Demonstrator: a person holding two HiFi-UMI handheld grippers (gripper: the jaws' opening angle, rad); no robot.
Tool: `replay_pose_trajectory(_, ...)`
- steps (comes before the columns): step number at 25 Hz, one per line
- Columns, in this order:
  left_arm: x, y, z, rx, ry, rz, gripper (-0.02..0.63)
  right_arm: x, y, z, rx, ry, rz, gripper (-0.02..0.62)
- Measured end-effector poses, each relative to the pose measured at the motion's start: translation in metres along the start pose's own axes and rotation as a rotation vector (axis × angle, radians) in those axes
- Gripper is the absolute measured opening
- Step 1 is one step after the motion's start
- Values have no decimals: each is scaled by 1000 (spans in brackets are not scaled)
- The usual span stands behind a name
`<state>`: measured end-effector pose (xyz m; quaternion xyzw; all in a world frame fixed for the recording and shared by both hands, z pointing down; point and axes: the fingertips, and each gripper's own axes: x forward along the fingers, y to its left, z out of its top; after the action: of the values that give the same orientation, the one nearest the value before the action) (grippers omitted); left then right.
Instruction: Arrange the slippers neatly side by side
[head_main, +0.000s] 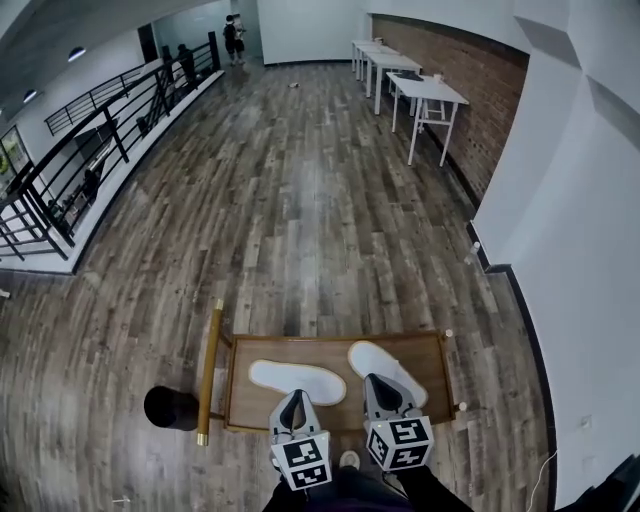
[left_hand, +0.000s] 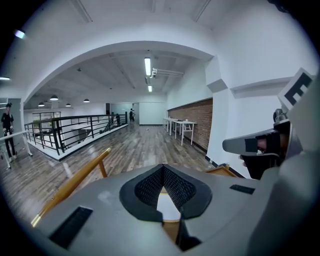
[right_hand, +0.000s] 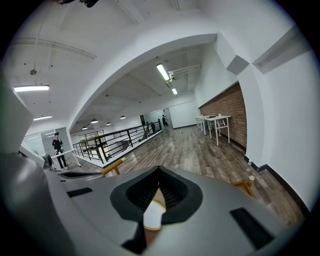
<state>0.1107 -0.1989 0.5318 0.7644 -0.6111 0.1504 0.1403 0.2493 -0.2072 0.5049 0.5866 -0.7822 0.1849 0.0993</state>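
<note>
Two white slippers lie on a low wooden trolley top (head_main: 432, 352) at the bottom of the head view. The left slipper (head_main: 297, 379) lies almost crosswise; the right slipper (head_main: 366, 355) is angled away from it. My left gripper (head_main: 293, 397) hovers over the near edge of the left slipper, jaws shut and empty. My right gripper (head_main: 383, 382) is over the right slipper's near part, also shut on nothing. In the left gripper view a patch of white slipper (left_hand: 168, 208) shows below the shut left gripper (left_hand: 163, 170); the right gripper view likewise shows white slipper (right_hand: 151, 218) under the right gripper (right_hand: 158, 173).
The trolley has a gold handle bar (head_main: 209, 371) on its left, with a black round object (head_main: 170, 408) beside it. Wooden floor stretches ahead. White tables (head_main: 426, 91) line the brick wall at right, a black railing (head_main: 88, 150) runs at left, and a white wall (head_main: 570, 220) stands close on the right.
</note>
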Motion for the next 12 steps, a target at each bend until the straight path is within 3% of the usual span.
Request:
replay_pose_trajectory(4,-1,17,-5,-12,12,32,2,10,16,-4,-27,19,43,-2)
replay_pose_trajectory(12,11,33,14,4,-33,19,2,31,22,6,-48,14,51,-2)
